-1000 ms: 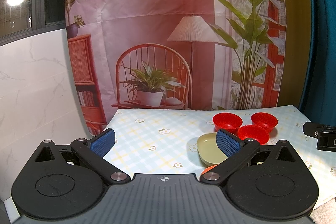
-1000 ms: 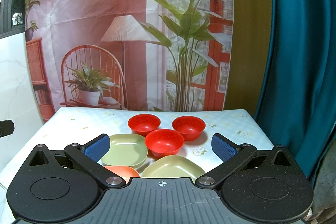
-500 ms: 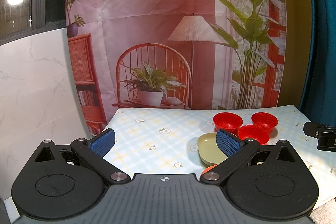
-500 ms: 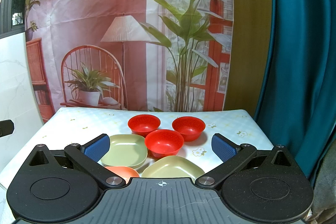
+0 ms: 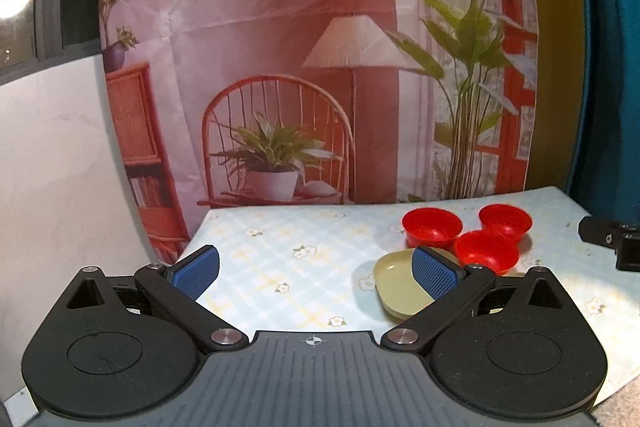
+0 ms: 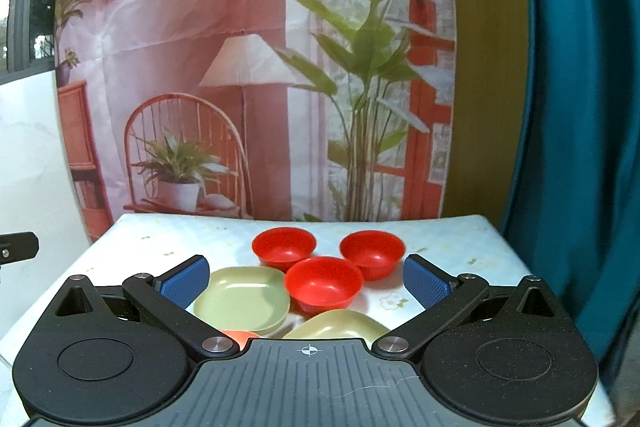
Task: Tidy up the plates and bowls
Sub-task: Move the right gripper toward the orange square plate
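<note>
Three bowls [image 6: 324,285] cluster behind two plates [image 6: 244,297] on the table [image 6: 460,239].

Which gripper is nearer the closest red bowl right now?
Right. The right gripper faces the closest red bowl, which sits just ahead between its open fingers. The left gripper is off to the bowl's left.

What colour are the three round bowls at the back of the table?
Red, all three bowls; the right wrist view shows them best.

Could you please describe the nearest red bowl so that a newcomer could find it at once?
On the floral tablecloth three red bowls form a triangle. The nearest red bowl is the front point, beside the green square plate; the other two sit behind it.
</note>
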The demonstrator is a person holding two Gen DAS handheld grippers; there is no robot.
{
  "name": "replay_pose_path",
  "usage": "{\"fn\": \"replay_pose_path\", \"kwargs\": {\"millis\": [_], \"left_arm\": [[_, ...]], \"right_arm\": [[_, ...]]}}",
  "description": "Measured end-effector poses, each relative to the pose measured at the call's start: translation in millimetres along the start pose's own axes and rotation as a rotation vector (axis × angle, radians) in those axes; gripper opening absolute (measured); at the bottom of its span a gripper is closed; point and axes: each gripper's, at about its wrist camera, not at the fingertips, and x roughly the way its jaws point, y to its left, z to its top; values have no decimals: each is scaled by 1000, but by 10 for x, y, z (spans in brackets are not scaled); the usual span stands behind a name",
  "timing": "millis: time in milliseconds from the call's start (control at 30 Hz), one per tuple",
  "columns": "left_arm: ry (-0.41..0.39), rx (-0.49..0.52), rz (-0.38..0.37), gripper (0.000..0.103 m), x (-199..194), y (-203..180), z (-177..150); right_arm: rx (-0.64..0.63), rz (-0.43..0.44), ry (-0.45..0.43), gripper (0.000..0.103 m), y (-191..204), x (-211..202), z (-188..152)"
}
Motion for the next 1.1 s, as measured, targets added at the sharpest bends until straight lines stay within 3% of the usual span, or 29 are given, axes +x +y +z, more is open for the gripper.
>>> {"fn": "replay_pose_path", "kwargs": {"millis": [267,333,467,633,767,833,967,1100], "left_arm": [[87,-155,-100,103,544,111,-359],[121,-141,-138,103,679,79,-451],[183,-73,-142,103,896,-64,-599],[267,-72,-176,100,1090,-160,-802],[334,-75,-209,88,1208,-211,-957],[361,-83,-216,85,1255,-231,-997],[415,-120,-240,67,1342,-211,-1075],[447,-145,-260,57,1350,-206,-1125]], "right_arm": [[-17,65,-2,103,-98,522,-277],[-31,62,26,103,-43,635,-392],[-27,87,88,103,15,837,-622],[-27,98,153,103,56,966,-845],[-76,46,234,103,121,1055,-1004],[-51,48,245,103,78,1069,-1050],[-10,62,261,102,-20,1083,-1072],[4,80,279,94,-57,1089,-1095]]}}
